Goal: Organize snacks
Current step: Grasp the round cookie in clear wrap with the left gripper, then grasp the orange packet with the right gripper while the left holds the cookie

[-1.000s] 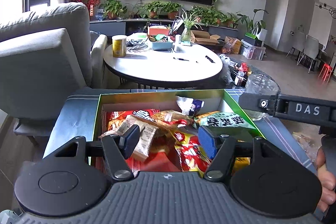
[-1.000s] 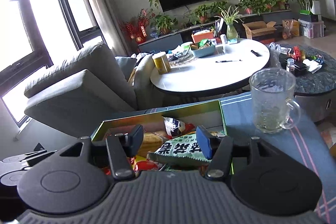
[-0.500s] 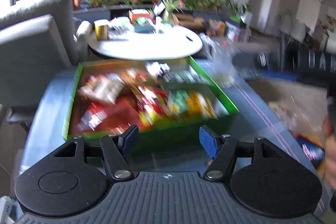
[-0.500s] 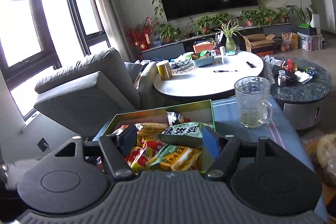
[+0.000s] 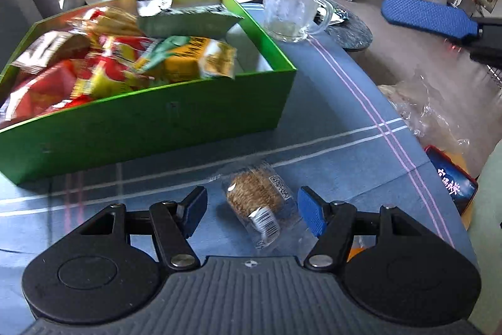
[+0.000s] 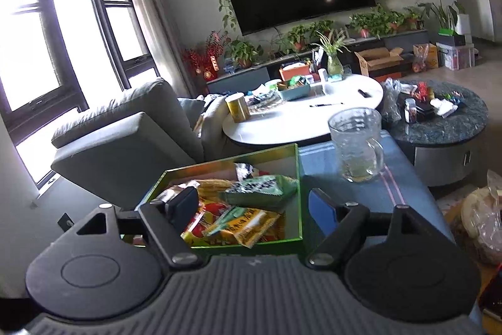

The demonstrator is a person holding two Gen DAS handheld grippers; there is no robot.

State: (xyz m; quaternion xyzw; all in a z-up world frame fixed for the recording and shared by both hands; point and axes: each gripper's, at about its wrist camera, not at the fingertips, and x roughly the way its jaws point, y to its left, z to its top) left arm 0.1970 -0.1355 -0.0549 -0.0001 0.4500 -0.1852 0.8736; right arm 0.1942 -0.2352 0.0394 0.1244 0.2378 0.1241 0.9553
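At the left, the green box (image 5: 163, 118) is seen already crowded with snack packets (image 5: 175, 58). Just in front of it, on the blue cloth (image 5: 345, 102), a clear-wrapped round cake (image 5: 255, 193) is bracketed by the left gripper (image 5: 252, 209), whose pads are held apart and clear of the wrapper. A pick-up is judged to be in hand: lowering and closing are called for. Further right, the right gripper (image 6: 252, 206) is held open and empty above the box.
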